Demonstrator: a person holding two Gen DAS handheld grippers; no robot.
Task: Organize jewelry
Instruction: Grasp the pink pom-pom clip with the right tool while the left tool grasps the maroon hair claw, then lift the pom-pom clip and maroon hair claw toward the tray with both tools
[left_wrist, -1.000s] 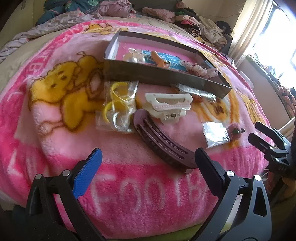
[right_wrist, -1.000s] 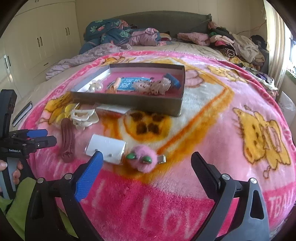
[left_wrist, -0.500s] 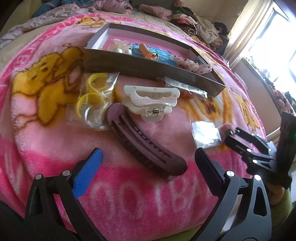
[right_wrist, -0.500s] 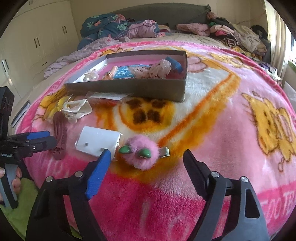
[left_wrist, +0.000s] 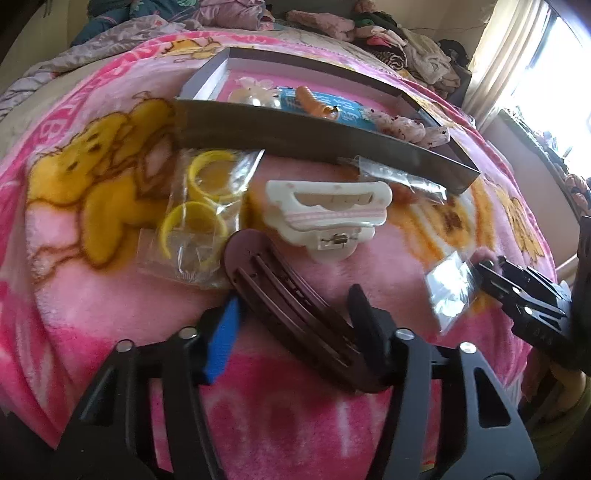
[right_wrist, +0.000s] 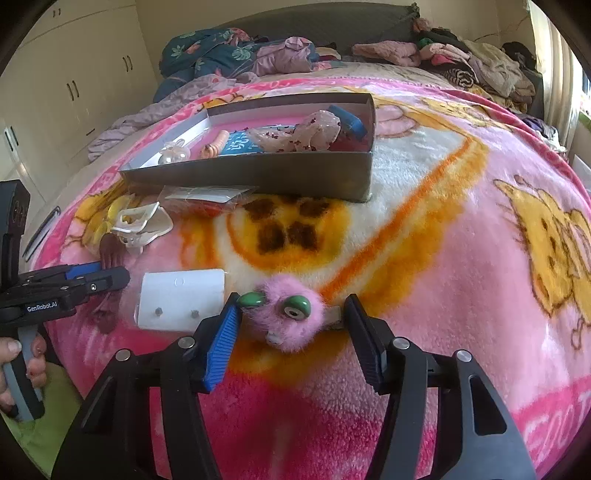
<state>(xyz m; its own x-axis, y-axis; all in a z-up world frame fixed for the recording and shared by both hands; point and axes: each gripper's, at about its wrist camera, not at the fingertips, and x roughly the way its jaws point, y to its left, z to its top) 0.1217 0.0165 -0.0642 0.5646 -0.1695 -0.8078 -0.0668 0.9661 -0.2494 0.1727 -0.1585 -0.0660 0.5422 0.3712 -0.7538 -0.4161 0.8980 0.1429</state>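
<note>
A: What is being reached for at the near edge of the blanket (right_wrist: 461, 229)?

B: Two things at once. The left gripper (left_wrist: 291, 325) is being set astride the near end of the brown hair clip (left_wrist: 291, 310); its jaws are being held partly open, one on each side of the clip, and nothing is being gripped yet. The right gripper (right_wrist: 291, 332) is being held around the pink fuzzy clip (right_wrist: 286, 319), jaws partly open, the blue pad just beside the fur, with no squeeze being shown.

A: Where is trouble being invited?

B: The brown hair clip is long, curved and lying askew to the jaws. If it is being pinched only at its end, it is likely to be swung or levered out, and the white claw clip (left_wrist: 328, 218) touching its far end may be dragged along. The bag of yellow rings (left_wrist: 199, 210) beside it may also be nudged.

A: And on the right?

B: Only soft fur may be being caught, not the metal clip beneath, so the piece is at risk of being slipped free. The earring card (right_wrist: 181, 299) just beside the blue pad may be snagged too.

A: And the box (right_wrist: 258, 173)?

B: It is being left toward the far side, already partly filled; a loosely held piece may be dropped short of its near wall.
</note>
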